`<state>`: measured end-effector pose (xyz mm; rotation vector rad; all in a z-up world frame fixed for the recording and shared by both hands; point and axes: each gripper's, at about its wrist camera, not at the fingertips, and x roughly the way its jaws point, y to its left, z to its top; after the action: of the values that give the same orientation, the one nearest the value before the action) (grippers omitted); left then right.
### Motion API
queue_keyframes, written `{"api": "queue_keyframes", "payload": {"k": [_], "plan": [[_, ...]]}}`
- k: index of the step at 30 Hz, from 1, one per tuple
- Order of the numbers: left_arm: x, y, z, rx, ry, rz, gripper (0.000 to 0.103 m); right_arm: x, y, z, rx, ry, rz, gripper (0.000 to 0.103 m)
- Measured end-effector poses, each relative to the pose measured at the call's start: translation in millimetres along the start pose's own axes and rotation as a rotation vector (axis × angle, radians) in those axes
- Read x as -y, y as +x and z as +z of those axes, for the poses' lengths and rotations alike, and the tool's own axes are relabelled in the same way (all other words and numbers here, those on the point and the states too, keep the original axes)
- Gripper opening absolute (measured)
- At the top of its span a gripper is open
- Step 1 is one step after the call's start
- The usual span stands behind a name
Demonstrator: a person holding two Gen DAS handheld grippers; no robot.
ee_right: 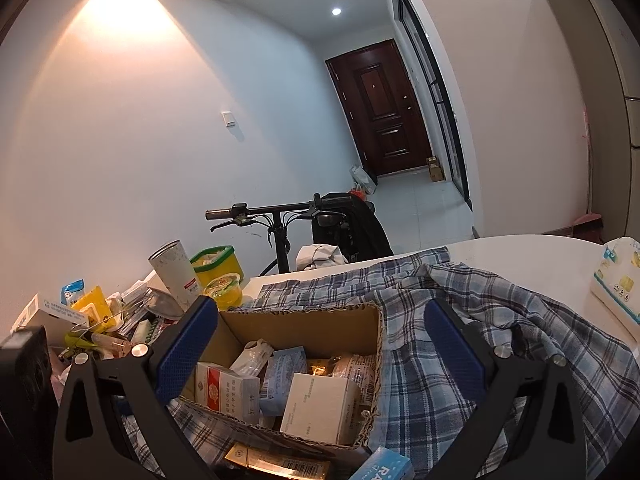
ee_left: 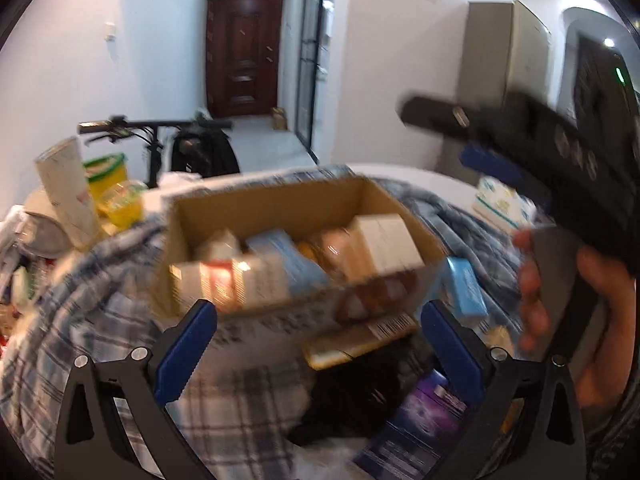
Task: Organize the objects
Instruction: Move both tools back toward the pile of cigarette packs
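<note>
a: logging both views. box [ee_right: 304,328] sits on the plaid cloth [ee_right: 500,320] on the white table [ee_right: 520,246], flaps open, packed with small cartons: a red-and-white pack [ee_right: 224,394], a white carton [ee_right: 320,402], a pale blue pack [ee_right: 286,372]. print on them too small to read.

b: any writing legible?

a: right view only: "ra" on a blue pack [ee_right: 386,468] at the bottom edge, beside a gold box [ee_right: 276,464]. left view is motion-blurred; only a barcode label [ee_left: 390,325] shows, unreadable.

b: claws?

a: left gripper [ee_left: 318,354] spread wide, nothing between the fingers, just before the box. right gripper [ee_right: 322,350] also wide and empty, box between its fingers in view.

b: differences between views?

a: left view shows the right gripper [ee_left: 480,136] from outside, with the hand [ee_left: 568,304] on its handle, plus a purple pack [ee_left: 424,412]. right view shows the clutter pile [ee_right: 120,316], paper cup [ee_right: 176,276], yellow tub [ee_right: 218,266], tissue pack [ee_right: 620,280] sharply.
</note>
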<state>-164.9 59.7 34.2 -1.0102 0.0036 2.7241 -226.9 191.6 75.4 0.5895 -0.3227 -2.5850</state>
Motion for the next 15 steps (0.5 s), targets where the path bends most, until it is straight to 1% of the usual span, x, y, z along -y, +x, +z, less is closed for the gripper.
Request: {"api": "queue_keyframes", "payload": {"k": [4,7,9,11,14,15], "plan": [[16,15,-5,-0.060,0.017,0.024,0.103,10,1,2,-0.002,0.034,0.002,0.103],[25,28,-5,-0.123,-0.023,0.023,0.103,18,-1,5,0.003,0.066,0.005,0.103],[32,38,-5,-0.161,-0.047,0.026,0.103,17,-5,7,0.023,0.051,-0.013,0.103],[38,45,-7,-0.177,-0.057,0.054,0.103,17,-8,8,0.034,0.034,-0.022,0.103],[42,56,-8,-0.197,-0.082,0.106,0.103,20,-9,9,0.036,0.055,0.004,0.103],[43,59,-10,-0.206,-0.093,0.113,0.103,22,-8,9,0.033,0.065,0.012,0.103]]}}
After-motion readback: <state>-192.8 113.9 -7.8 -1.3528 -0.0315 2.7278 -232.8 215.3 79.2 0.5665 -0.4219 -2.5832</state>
